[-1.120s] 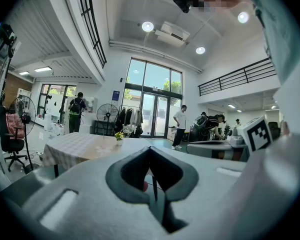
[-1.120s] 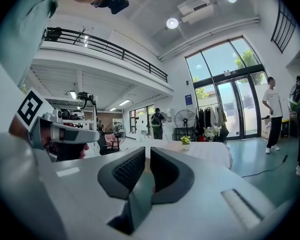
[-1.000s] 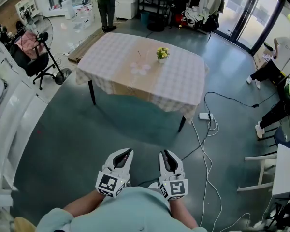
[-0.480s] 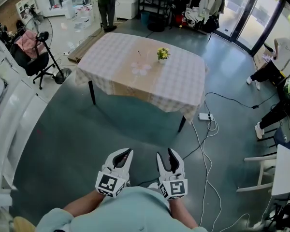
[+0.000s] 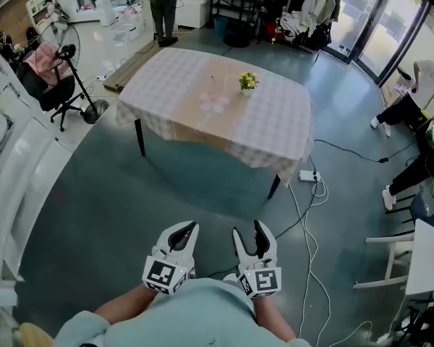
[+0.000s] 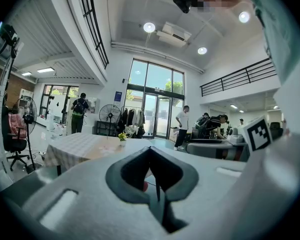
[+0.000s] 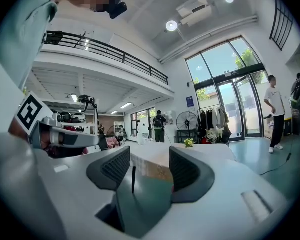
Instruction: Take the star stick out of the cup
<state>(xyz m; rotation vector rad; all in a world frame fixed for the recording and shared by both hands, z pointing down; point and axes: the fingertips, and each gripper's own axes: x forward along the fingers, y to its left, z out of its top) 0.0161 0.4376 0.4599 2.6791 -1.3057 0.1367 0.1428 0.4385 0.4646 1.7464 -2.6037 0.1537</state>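
Observation:
The table (image 5: 275,132) with a checked cloth stands far ahead across the floor. On it a thin stick (image 5: 213,82) rises from a small cup too faint to make out, beside a flower-shaped mat (image 5: 213,104) and a little pot of yellow flowers (image 5: 247,82). Both grippers hang close to my body, far from the table. My left gripper (image 5: 191,226) (image 6: 150,150) is shut, its tips meeting on nothing. My right gripper (image 5: 247,227) (image 7: 150,156) is open; its jaws have just been opening and nothing is between them.
Cables (image 5: 309,219) and a power strip (image 5: 307,175) lie on the floor right of the table. A fan on a stand (image 5: 64,55) is at the left, white furniture (image 5: 419,255) at the right. People sit at the right edge (image 5: 412,100); one stands at the back (image 5: 159,2).
The right gripper's jaws have spread from nearly shut to wide open. The left gripper has stayed shut and still. Nothing on the table has moved.

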